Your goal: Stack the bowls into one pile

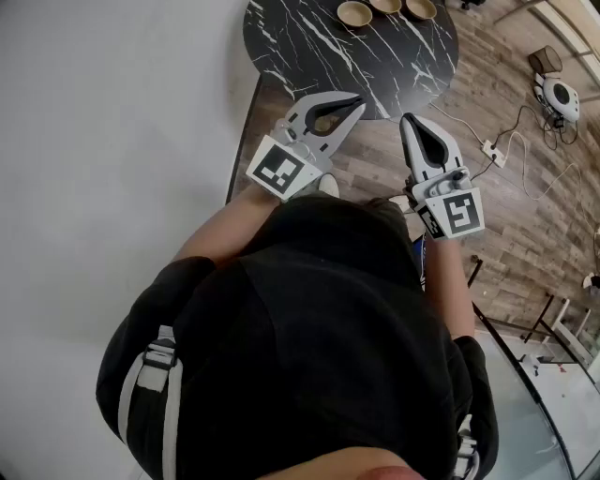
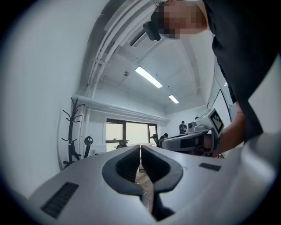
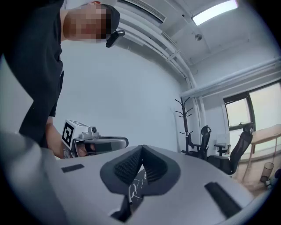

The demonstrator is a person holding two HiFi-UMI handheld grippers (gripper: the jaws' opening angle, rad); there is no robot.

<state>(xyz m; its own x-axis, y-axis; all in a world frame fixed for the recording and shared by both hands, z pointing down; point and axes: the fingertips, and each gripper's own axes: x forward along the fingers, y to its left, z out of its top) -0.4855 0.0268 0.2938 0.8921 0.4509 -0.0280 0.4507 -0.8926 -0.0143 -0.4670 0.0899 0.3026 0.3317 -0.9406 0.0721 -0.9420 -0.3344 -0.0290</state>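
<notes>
While three bowls (image 1: 354, 12) line the dark marble table (image 1: 309, 47), the left gripper (image 1: 360, 98) and right gripper (image 1: 407, 120) hang near its edge, jaws together on nothing

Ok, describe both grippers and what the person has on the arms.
The left gripper and right gripper are alike: light grey curved shells tapering to a point, dark ribbed pads inside, and a white cube with black square markers at the back. The person wears a black short-sleeved top with a grey-and-white shoulder strap.
</notes>
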